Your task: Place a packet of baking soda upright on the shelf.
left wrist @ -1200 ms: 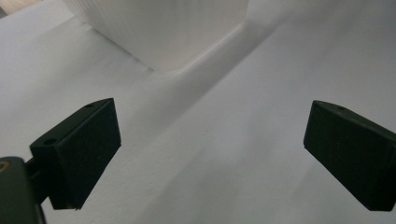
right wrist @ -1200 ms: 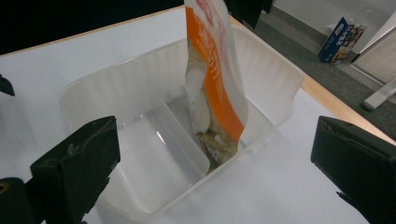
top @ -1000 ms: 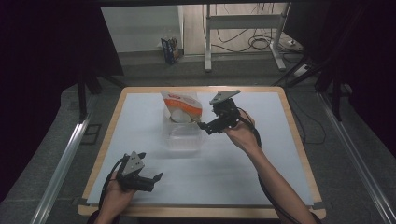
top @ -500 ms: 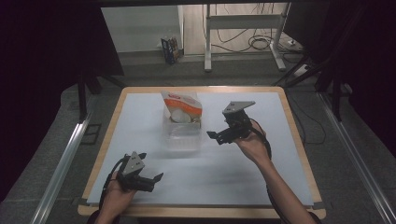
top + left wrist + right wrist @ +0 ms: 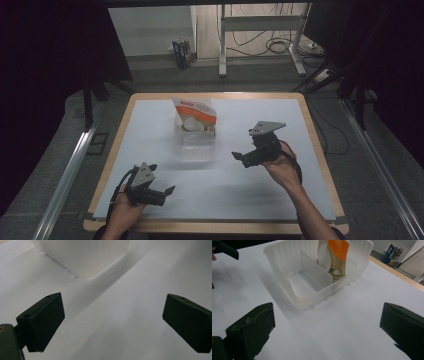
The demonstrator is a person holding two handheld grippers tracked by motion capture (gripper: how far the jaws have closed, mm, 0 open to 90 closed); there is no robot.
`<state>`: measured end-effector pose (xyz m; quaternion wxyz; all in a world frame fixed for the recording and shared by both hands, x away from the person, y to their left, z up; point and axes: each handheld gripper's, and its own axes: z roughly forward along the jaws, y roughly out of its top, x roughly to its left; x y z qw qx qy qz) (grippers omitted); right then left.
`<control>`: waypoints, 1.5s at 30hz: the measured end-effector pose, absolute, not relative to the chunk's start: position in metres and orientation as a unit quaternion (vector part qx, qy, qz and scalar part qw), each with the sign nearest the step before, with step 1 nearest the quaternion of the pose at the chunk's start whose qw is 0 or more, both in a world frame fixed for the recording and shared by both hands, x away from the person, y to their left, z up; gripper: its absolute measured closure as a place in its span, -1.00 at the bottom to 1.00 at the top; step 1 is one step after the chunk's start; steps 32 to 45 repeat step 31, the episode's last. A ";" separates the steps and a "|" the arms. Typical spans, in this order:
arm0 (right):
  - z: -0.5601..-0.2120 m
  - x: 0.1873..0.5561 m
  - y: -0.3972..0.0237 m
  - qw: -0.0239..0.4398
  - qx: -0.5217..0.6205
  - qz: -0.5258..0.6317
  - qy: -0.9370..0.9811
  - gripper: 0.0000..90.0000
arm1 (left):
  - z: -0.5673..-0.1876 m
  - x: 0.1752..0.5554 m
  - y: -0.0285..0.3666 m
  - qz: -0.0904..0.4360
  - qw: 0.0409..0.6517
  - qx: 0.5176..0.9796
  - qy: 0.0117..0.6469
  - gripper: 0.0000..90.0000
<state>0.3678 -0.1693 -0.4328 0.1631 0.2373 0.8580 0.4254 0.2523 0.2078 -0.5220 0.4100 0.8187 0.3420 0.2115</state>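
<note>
Translucent plastic forms the divided bin (image 5: 196, 142), which stands at the centre of the white table surface (image 5: 300, 200) in the high view. A partition splits the bin into two compartments. The compartment toward the upper part of the frame holds an upright orange-and-white pouch (image 5: 195, 114); the compartment toward the lower part is empty.

Right gripper (image 5: 240, 157): held at right of centre, jaws spread wide, grasping nothing. It is just beside the bin, which lies toward the left of frame from it. In the right gripper view, the bin (image 5: 317, 275) sits ahead in the upper centre, empty compartment closer to the camera, and the pouch (image 5: 335, 255) stands behind the partition.

Left gripper (image 5: 167, 192): held at lower left, jaws likewise spread, grasping nothing. The bin lies toward the upper right from it, well apart. In the left gripper view, one bin corner (image 5: 87, 257) appears at the top.

The bin's long axis runs from lower to upper frame. The right gripper is the nearer one, and is judged better placed for any reach to the pouch.
</note>
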 end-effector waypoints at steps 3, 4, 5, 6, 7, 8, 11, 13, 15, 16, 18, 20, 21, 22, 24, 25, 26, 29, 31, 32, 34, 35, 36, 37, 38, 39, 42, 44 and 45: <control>-0.432 0.361 -0.174 0.169 0.238 0.426 0.856 -1.00 | -0.522 0.252 0.208 0.212 0.409 0.819 0.341 -0.91; -0.432 0.359 -0.176 0.170 0.239 0.426 0.856 -1.00 | -0.522 0.252 0.208 0.212 0.409 0.819 0.341 -0.91; -0.433 0.357 -0.177 0.170 0.239 0.427 0.855 -1.00 | -0.522 0.252 0.208 0.212 0.409 0.820 0.341 -0.91; -0.433 0.355 -0.178 0.172 0.239 0.427 0.855 -1.00 | -0.522 0.252 0.207 0.212 0.411 0.818 0.342 -0.91; -0.434 0.353 -0.180 0.173 0.241 0.426 0.855 -1.00 | -0.522 0.252 0.207 0.212 0.410 0.819 0.342 -0.91; -0.434 0.353 -0.180 0.173 0.241 0.426 0.855 -1.00 | -0.522 0.252 0.207 0.212 0.410 0.819 0.342 -0.91; -0.436 0.346 -0.185 0.180 0.243 0.422 0.855 -1.00 | -0.522 0.252 0.207 0.213 0.410 0.819 0.342 -0.91; -0.441 0.340 -0.192 0.182 0.250 0.422 0.852 -1.00 | -0.522 0.252 0.206 0.213 0.409 0.819 0.342 -0.91; -0.445 0.338 -0.197 0.184 0.255 0.421 0.851 -1.00 | -0.522 0.252 0.206 0.212 0.408 0.819 0.342 -0.91; -0.447 0.336 -0.200 0.186 0.257 0.419 0.851 -1.00 | -0.523 0.252 0.206 0.212 0.408 0.820 0.342 -0.91; -0.451 0.333 -0.206 0.192 0.263 0.416 0.849 -1.00 | -0.523 0.252 0.206 0.212 0.406 0.821 0.341 -0.91; -0.453 0.333 -0.208 0.193 0.264 0.417 0.848 -1.00 | -0.523 0.252 0.206 0.212 0.405 0.822 0.340 -0.91; -0.458 0.330 -0.213 0.193 0.273 0.416 0.846 -1.00 | -0.523 0.252 0.205 0.212 0.404 0.823 0.339 -0.91; -0.461 0.330 -0.215 0.191 0.278 0.414 0.846 -1.00 | -0.523 0.252 0.205 0.212 0.404 0.823 0.338 -0.91; -0.467 0.328 -0.218 0.187 0.286 0.408 0.846 -1.00 | -0.523 0.252 0.205 0.212 0.403 0.824 0.338 -0.91; -0.470 0.328 -0.220 0.186 0.288 0.405 0.848 -1.00 | -0.523 0.252 0.205 0.212 0.402 0.824 0.338 -0.91; -0.470 0.328 -0.220 0.186 0.288 0.405 0.848 -1.00 | -0.523 0.252 0.205 0.212 0.402 0.824 0.338 -0.91; -0.481 0.327 -0.225 0.171 0.299 0.394 0.852 -1.00 | -0.523 0.252 0.204 0.212 0.402 0.824 0.338 -0.91; -0.483 0.328 -0.226 0.167 0.301 0.392 0.853 -1.00 | -0.523 0.253 0.204 0.213 0.401 0.825 0.338 -0.91; -0.483 0.328 -0.226 0.167 0.301 0.392 0.853 -1.00 | -0.523 0.253 0.204 0.213 0.401 0.825 0.338 -0.91; -0.483 0.328 -0.226 0.167 0.301 0.392 0.853 -1.00 | -0.523 0.253 0.204 0.213 0.401 0.825 0.338 -0.91; -0.483 0.328 -0.226 0.167 0.301 0.392 0.853 -1.00 | -0.523 0.253 0.204 0.213 0.401 0.825 0.338 -0.91; -0.483 0.328 -0.226 0.167 0.301 0.392 0.853 -1.00 | -0.523 0.253 0.204 0.213 0.401 0.825 0.338 -0.91; -0.483 0.328 -0.226 0.167 0.301 0.392 0.853 -1.00 | -0.523 0.253 0.204 0.213 0.401 0.825 0.338 -0.91; -0.483 0.328 -0.226 0.167 0.301 0.392 0.853 -1.00 | -0.523 0.253 0.204 0.213 0.401 0.825 0.338 -0.91; -0.483 0.328 -0.226 0.167 0.301 0.392 0.853 -1.00 | -0.523 0.253 0.204 0.213 0.401 0.825 0.338 -0.91; -0.483 0.328 -0.226 0.167 0.301 0.392 0.853 -1.00 | -0.523 0.253 0.204 0.213 0.401 0.825 0.338 -0.91; -0.483 0.328 -0.226 0.167 0.301 0.392 0.853 -1.00 | -0.523 0.253 0.204 0.213 0.401 0.825 0.338 -0.91; -0.483 0.328 -0.226 0.167 0.301 0.392 0.853 -1.00 | -0.523 0.253 0.204 0.213 0.401 0.825 0.338 -0.91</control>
